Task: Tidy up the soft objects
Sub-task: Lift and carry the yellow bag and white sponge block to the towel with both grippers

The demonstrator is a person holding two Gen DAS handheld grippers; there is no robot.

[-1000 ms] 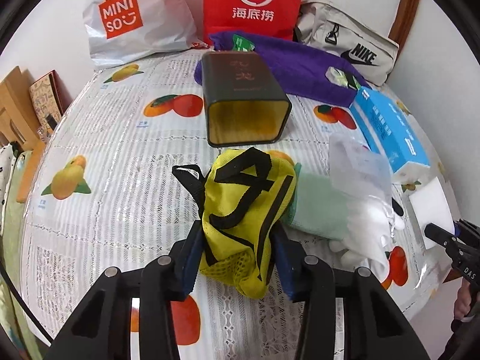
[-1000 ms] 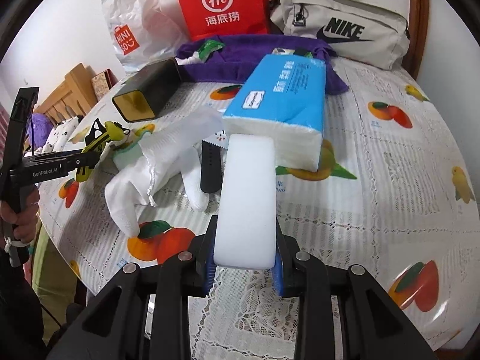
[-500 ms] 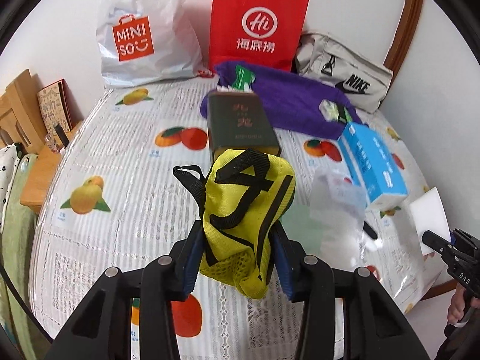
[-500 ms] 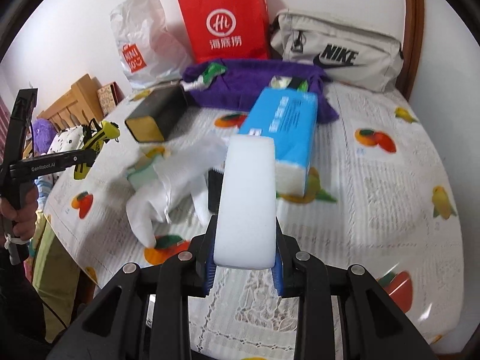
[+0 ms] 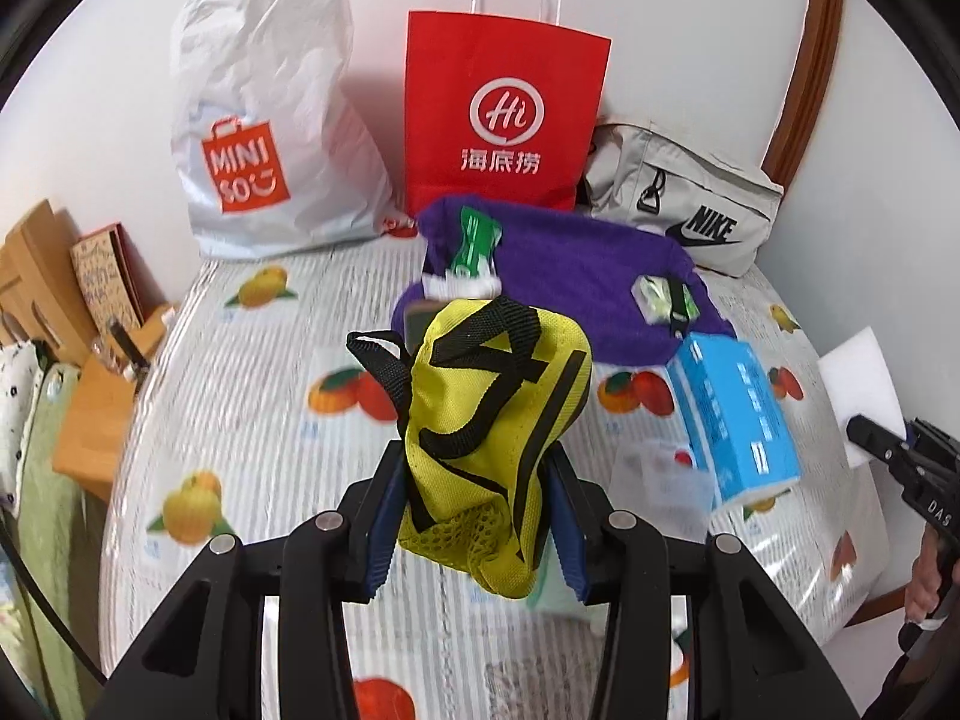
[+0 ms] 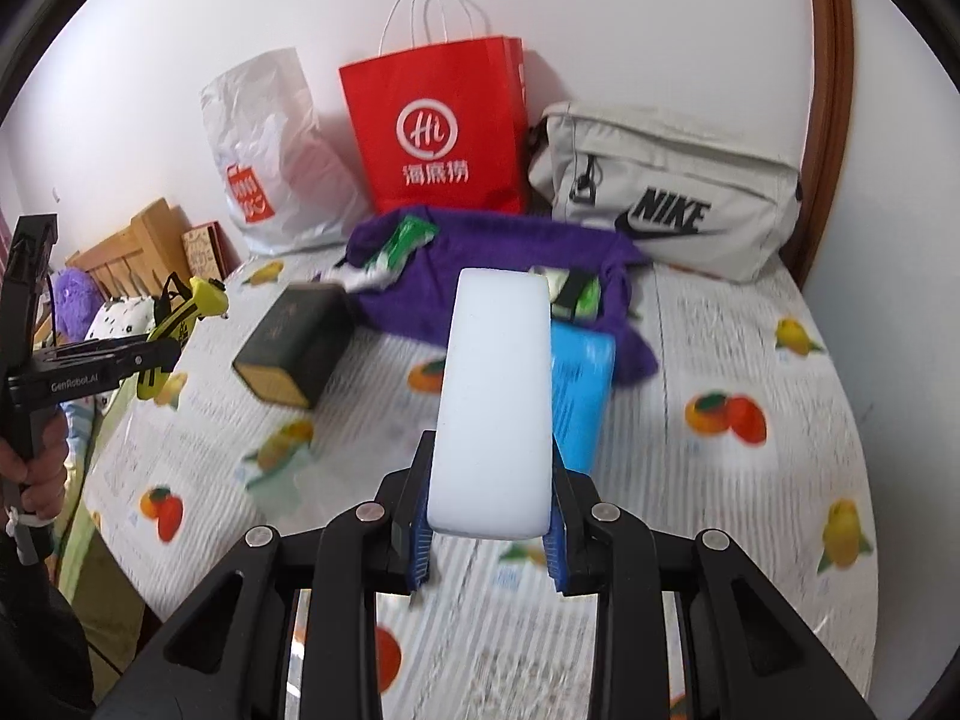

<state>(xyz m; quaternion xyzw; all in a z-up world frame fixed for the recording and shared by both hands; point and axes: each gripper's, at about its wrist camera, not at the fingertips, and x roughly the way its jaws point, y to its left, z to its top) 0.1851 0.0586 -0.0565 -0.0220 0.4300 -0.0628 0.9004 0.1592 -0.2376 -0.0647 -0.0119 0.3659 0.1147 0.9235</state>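
Note:
My left gripper point(image 5: 474, 516) is shut on a yellow mesh bag with black straps point(image 5: 492, 420) and holds it above the table. It shows at the left of the right wrist view point(image 6: 180, 330). My right gripper point(image 6: 489, 516) is shut on a white sponge block point(image 6: 495, 396), also held in the air; the block shows at the right edge of the left wrist view point(image 5: 861, 390). A blue tissue pack point(image 5: 735, 414), a purple towel point(image 5: 576, 276) and a pale green cloth point(image 6: 270, 474) lie on the fruit-print tablecloth point(image 5: 252, 408).
A white Miniso bag point(image 5: 258, 138), a red paper bag point(image 5: 498, 120) and a grey Nike pouch point(image 5: 684, 204) stand along the back wall. A dark box point(image 6: 294, 342) lies on its side mid-table. Wooden items point(image 5: 48, 276) sit off the left edge.
Both grippers have risen and pulled back from the table with their loads; the table objects now look smaller and farther. Both grips are unchanged.

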